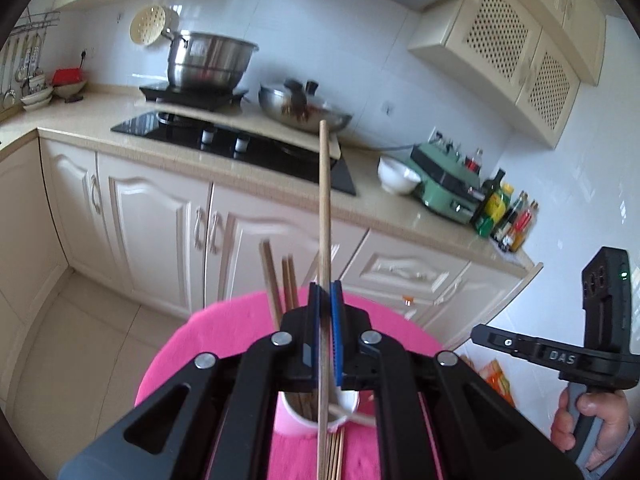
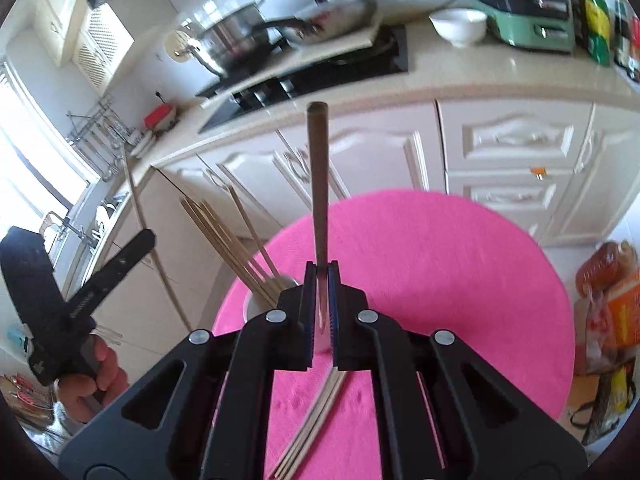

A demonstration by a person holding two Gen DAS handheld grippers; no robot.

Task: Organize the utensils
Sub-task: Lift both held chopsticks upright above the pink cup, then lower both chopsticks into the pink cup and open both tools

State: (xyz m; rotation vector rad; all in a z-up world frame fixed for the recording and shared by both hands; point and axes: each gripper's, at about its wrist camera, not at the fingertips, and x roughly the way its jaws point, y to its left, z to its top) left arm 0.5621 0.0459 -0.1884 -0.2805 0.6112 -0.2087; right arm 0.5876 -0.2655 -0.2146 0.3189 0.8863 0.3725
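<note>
Fingers (image 1: 320, 320) pinch one pale wooden chopstick (image 1: 325, 208); right fingers (image 2: 310, 320) clamp a dark-handled utensil (image 2: 319, 184).

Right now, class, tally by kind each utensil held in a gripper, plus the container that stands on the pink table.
Light wooden chopstick, clamped in the left gripper: 1
Dark-handled metal utensil, clamped in the right gripper: 1
White cup holding more sticks, on the pink table: 1
Total: 3
</note>
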